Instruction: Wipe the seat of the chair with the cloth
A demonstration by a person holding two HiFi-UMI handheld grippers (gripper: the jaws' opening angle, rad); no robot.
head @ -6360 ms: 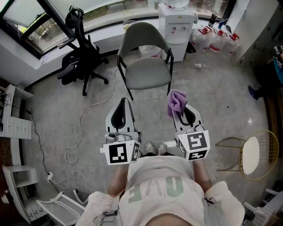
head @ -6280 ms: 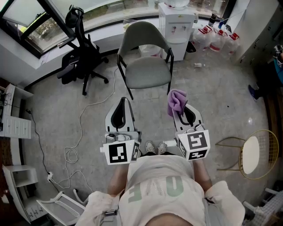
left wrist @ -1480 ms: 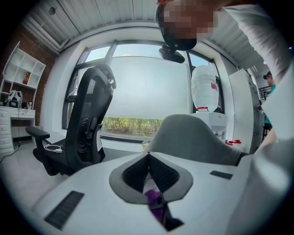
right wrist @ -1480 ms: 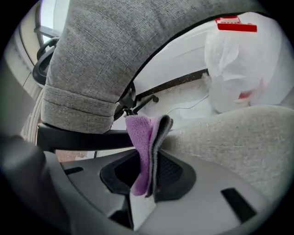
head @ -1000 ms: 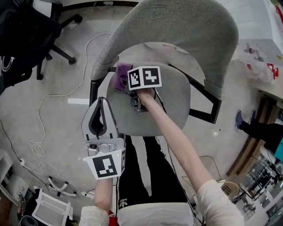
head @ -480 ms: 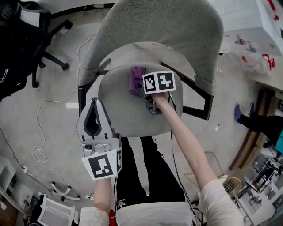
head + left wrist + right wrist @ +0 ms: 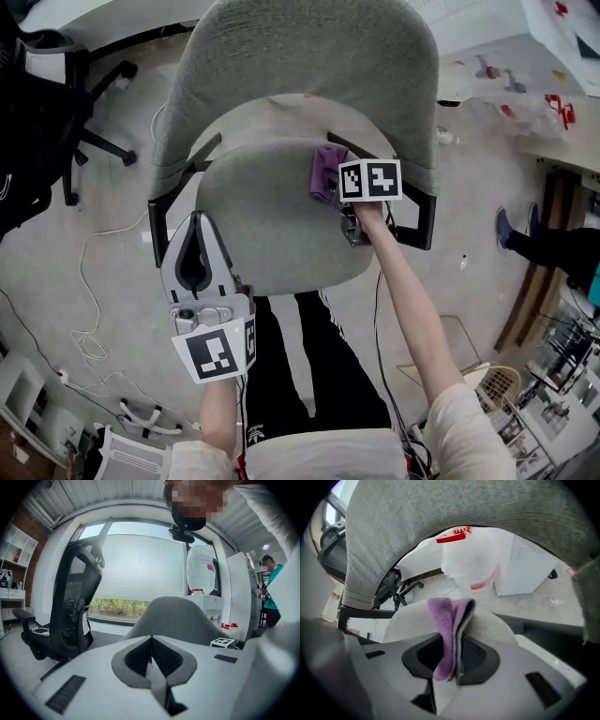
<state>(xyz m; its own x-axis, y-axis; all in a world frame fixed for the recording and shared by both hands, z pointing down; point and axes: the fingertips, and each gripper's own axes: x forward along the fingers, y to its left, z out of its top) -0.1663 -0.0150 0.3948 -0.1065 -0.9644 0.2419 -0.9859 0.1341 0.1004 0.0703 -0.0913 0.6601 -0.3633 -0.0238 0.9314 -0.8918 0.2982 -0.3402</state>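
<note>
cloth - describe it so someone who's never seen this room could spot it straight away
Find the big grey chair in the middle of the head view and look down at its rounded seat. At the seat's far right edge, the right hand-held gripper pinches a folded purple cloth. It is the only purple thing there, against grey upholstery.

Two matching hand-held grippers, and a wearer in a pale top.
The left gripper (image 7: pixel 195 223) and right gripper (image 7: pixel 454 634) have light grey shells, black ribbed pads (image 7: pixel 136 657) and white cubes (image 7: pixel 216 349) with black square markers; cream sleeves (image 7: pixel 457 422), black white-striped trousers (image 7: pixel 319 384).
</note>
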